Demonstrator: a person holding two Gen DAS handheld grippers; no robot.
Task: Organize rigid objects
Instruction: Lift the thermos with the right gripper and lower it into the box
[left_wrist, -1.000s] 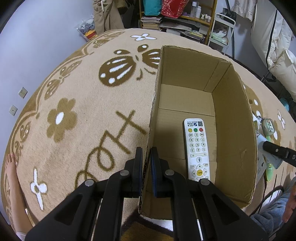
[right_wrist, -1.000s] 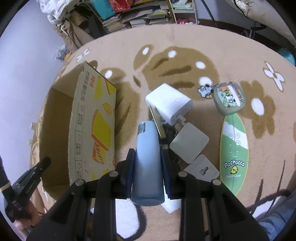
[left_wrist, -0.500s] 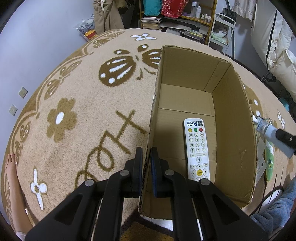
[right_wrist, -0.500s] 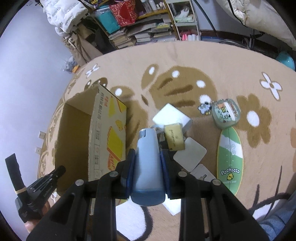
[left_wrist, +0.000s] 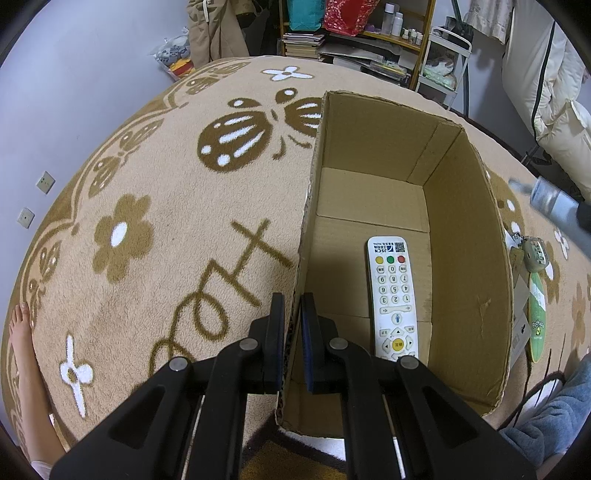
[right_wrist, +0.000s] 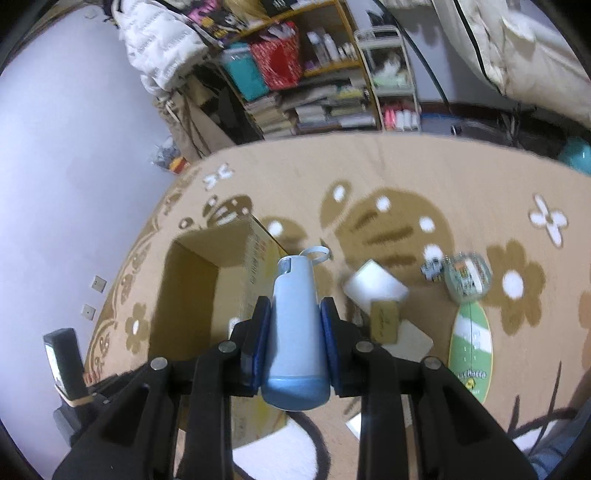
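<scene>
While my left gripper (left_wrist: 292, 332) pinches the cardboard box (left_wrist: 469, 229) wall, my right gripper (right_wrist: 294, 332) clamps the blue bottle (right_wrist: 295, 325); it could clip the box's rim.

Both wrist cameras look steeply down at the rug (left_wrist: 155, 229), sharing the cardboard box (right_wrist: 192, 295); the right seems higher.

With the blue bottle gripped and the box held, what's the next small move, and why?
Probably carry the bottle left over the open box. The right gripper has it clear of the rug, the left gripper pinches the box wall, and only a remote lies inside.
</scene>
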